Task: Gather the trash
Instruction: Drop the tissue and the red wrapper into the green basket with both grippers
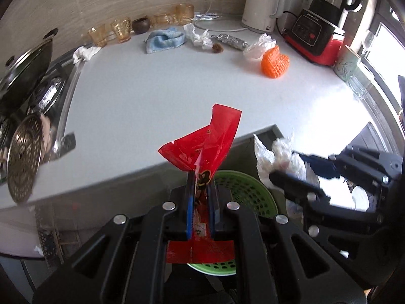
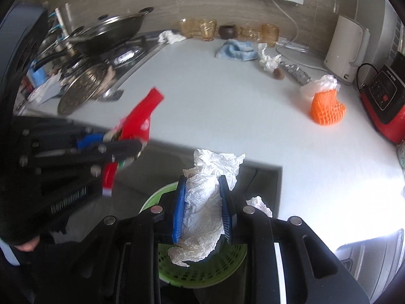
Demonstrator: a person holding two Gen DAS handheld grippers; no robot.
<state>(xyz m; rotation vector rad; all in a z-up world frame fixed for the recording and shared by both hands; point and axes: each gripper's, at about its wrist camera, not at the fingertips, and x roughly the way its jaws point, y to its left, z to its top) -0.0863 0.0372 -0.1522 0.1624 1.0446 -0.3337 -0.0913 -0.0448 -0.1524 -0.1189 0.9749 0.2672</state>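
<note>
My left gripper (image 1: 201, 179) is shut on a red snack wrapper (image 1: 207, 144) and holds it in front of the counter edge, above a green perforated bin (image 1: 243, 190). My right gripper (image 2: 202, 179) is shut on a crumpled white paper (image 2: 205, 197) over the same bin (image 2: 202, 271). Each gripper shows in the other's view: the right gripper (image 1: 286, 164) at right, the left gripper (image 2: 131, 141) at left. More trash lies on the white counter (image 1: 164, 88): an orange foam net (image 1: 274, 62), a clear plastic bag (image 1: 260, 46), a foil roll (image 1: 231, 41), crumpled tissue (image 1: 196, 35), a brown lump (image 1: 217, 48).
A blue cloth (image 1: 164, 39), amber glasses (image 1: 121, 29) and a dark cup (image 1: 141, 24) stand at the back wall. A white kettle (image 1: 262, 2) and a red-black blender (image 1: 319, 33) are at the back right. A stove with a pan (image 1: 27, 63) is at left, with tissue (image 1: 84, 53) beside it.
</note>
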